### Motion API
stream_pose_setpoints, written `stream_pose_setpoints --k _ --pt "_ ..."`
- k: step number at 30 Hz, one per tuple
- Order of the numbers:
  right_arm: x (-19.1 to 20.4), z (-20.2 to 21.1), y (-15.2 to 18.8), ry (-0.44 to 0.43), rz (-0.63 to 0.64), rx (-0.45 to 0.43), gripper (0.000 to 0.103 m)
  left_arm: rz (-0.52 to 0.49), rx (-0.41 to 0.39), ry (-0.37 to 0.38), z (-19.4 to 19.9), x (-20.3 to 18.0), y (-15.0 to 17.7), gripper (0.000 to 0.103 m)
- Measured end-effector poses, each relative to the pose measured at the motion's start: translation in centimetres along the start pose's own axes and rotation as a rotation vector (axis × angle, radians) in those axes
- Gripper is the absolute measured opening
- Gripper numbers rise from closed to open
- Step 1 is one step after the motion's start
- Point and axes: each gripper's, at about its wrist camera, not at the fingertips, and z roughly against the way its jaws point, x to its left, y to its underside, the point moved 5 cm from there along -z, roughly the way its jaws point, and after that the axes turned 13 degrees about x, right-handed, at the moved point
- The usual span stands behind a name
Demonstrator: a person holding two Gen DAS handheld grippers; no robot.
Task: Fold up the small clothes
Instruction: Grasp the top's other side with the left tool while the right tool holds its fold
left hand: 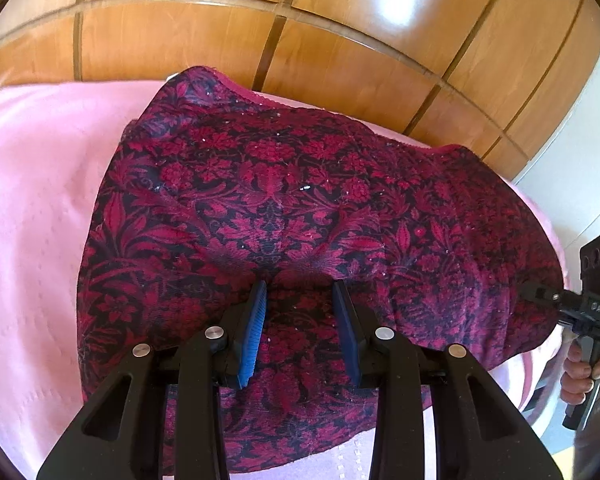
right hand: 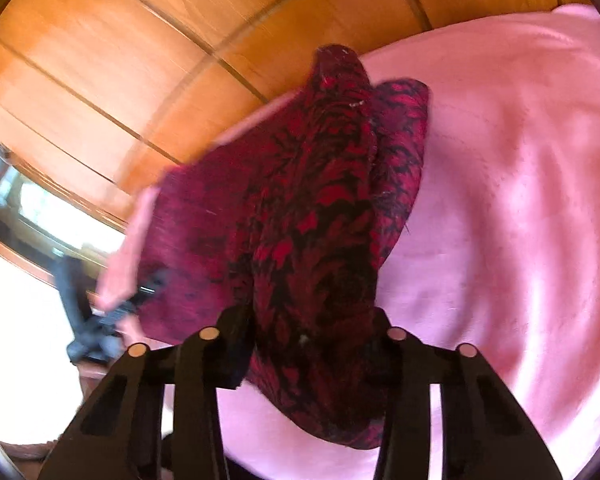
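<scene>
The left hand-held gripper (left hand: 299,296) hovers with fingers apart over the cloth (left hand: 284,200), whose right edge the right hand-held gripper (right hand: 312,320) clamps.

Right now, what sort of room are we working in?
Probably a bedroom: the red floral garment lies on a pink blanket spread like bedding, with glossy wooden wardrobe-style panels right behind it and a bright window to the side.

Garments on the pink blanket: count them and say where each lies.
1: the red floral garment lies spread on the pink blanket, its edge gripped by the right gripper. More may be hidden underneath.
</scene>
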Motion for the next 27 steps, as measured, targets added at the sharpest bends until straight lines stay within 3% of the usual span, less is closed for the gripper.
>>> stream_pose_setpoints --k 5,12,19,24,25,27 --pt "5.0 1.3 -0.5 -0.120 0.061 -0.044 0.035 0.023 0.001 0.052 0.2 0.7 0.1 0.033" --pt "12.2 -1.4 -1.1 -0.156 0.168 -0.047 0.033 0.081 -0.013 0.122 1.4 2.3 0.4 0.033" --pt "16.9 -4.5 -0.9 -0.074 0.288 -0.039 0.033 0.144 -0.081 0.250 6.0 4.7 1.4 0.033" --pt "18.8 -7.0 0.2 0.072 0.407 -0.034 0.033 0.198 -0.152 0.457 10.3 6.8 1.3 0.033" --pt "19.2 -7.5 0.6 0.102 0.437 -0.035 0.033 0.188 -0.162 0.470 11.0 6.5 1.0 0.038" --pt "20.3 -8.6 1.6 0.166 0.506 -0.038 0.033 0.162 -0.164 0.522 11.8 5.9 0.4 0.075"
